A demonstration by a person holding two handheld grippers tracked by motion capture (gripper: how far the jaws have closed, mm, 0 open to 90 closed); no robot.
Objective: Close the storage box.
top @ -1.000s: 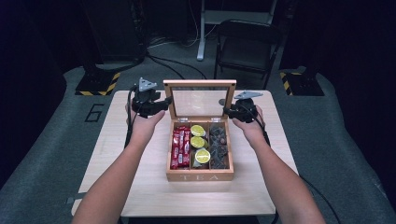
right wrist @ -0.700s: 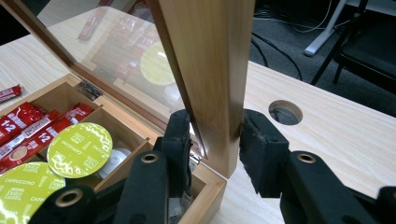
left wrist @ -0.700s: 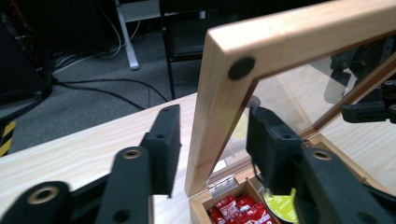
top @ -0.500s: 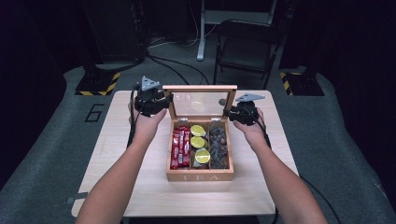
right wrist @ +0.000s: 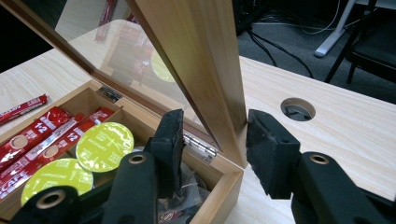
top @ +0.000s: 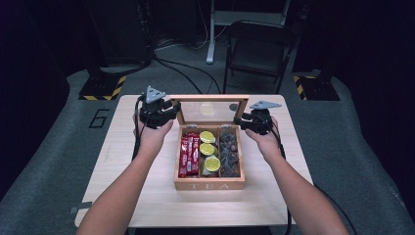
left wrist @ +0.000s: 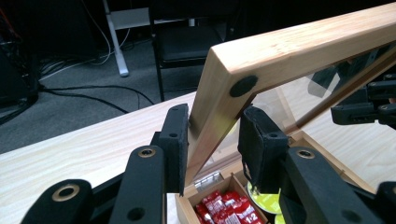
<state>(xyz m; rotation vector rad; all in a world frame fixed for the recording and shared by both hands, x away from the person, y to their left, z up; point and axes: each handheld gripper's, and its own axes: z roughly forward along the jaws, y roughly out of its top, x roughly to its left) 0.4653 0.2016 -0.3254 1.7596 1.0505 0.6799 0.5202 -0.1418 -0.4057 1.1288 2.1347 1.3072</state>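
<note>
A wooden tea box (top: 209, 159) sits near the middle of the light wooden surface (top: 122, 186), its long axis running from 12 to 6 o'clock in the high view, with the word TEA on its front wall at 6. Its glass-paned lid (top: 209, 108) stands raised at the 12 o'clock end, hinged along the back wall and spanning 9 to 3 o'clock.

The left gripper (top: 169, 113) is at the lid's 9 o'clock side rail, the right gripper (top: 241, 122) at its 3 o'clock side rail. In the left gripper view the fingers (left wrist: 173, 144) are spread on either side of the lid's wooden frame; one finger touches the wood, while the other stands just apart. In the right gripper view the fingers (right wrist: 171, 144) likewise straddle the lid's side rail, spread, with a narrow gap visible on the outer side.

Inside the box, red sachets (top: 188, 154) fill the 9 o'clock compartment, yellow-green round pods (top: 208, 149) the middle one, and dark tea bags (top: 229, 152) the 3 o'clock one.

The right gripper view shows the metal hinge (right wrist: 198, 144), print on the pods, a round cable hole (right wrist: 298, 108) in the surface and a loose red sachet (right wrist: 21, 108) lying outside the box. The left gripper view shows a black round bumper (left wrist: 243, 86) on the lid's corner. The high view takes in a folding chair (top: 259, 46) beyond the surface at 12 o'clock.
</note>
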